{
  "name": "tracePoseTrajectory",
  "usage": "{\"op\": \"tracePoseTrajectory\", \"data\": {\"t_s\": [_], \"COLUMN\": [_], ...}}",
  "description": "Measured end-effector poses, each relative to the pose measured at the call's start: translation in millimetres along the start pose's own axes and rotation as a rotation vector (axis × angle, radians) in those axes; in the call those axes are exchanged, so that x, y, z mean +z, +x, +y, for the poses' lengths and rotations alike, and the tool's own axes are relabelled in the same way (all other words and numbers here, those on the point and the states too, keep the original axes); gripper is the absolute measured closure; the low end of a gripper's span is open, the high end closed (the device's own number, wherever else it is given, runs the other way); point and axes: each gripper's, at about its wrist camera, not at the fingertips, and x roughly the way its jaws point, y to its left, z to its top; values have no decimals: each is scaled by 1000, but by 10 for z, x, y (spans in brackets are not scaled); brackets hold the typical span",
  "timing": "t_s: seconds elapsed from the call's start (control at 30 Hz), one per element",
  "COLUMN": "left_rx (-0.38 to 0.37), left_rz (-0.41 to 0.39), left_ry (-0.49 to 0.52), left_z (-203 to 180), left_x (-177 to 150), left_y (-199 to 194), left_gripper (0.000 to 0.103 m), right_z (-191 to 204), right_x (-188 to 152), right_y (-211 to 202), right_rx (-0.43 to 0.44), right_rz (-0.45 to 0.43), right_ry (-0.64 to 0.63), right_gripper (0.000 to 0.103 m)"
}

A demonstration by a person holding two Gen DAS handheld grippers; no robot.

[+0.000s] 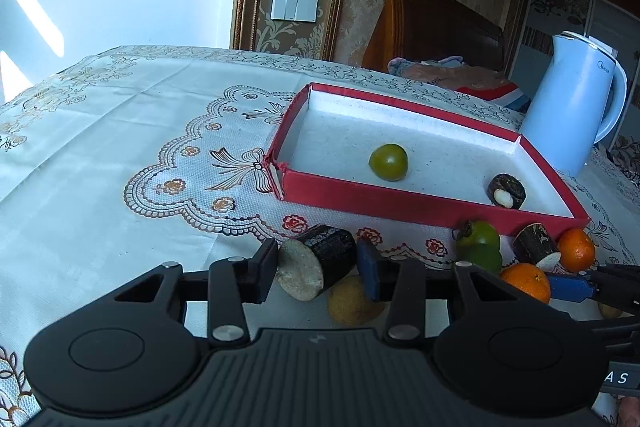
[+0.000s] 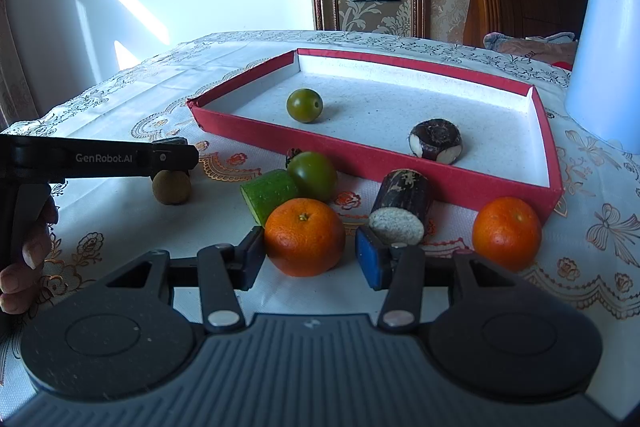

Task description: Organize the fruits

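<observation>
Two grippers work low over the table w/ the patterned cloth: left gripper is closed on a dark-skinned sugarcane chunk, lifted above a round tan longan; right gripper is spread wide around an orange mandarin, pads not touching it. Beyond, the red-sided shallow box holds a green tomato & a dark water chestnut.

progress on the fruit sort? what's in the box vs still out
Done: a green tomato and a water chestnut lie in the red box. In hand: left gripper holds a sugarcane piece; right gripper has open jaws around an orange. Left on the table: second orange, second sugarcane piece, cucumber chunk, second green tomato, longan.
</observation>
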Motion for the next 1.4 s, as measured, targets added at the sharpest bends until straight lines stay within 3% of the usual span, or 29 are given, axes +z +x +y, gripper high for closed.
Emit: {"op": "tracePoseTrajectory", "data": {"t_s": [0.83, 1.4], "left_rx": [77, 0], "left_rz": [-88, -135], "left_ry": [63, 93], "left_z": [-155, -421], "left_x": [-50, -101], "left_y": [-114, -255], "left_gripper": [61, 61], "right_z": [-1, 28], "right_x": [-2, -1], "right_y": [1, 2], "right_rx": [-13, -26], "right_rz": [-3, -2], "right_ry": [0, -10], "right_gripper": [63, 64]}}
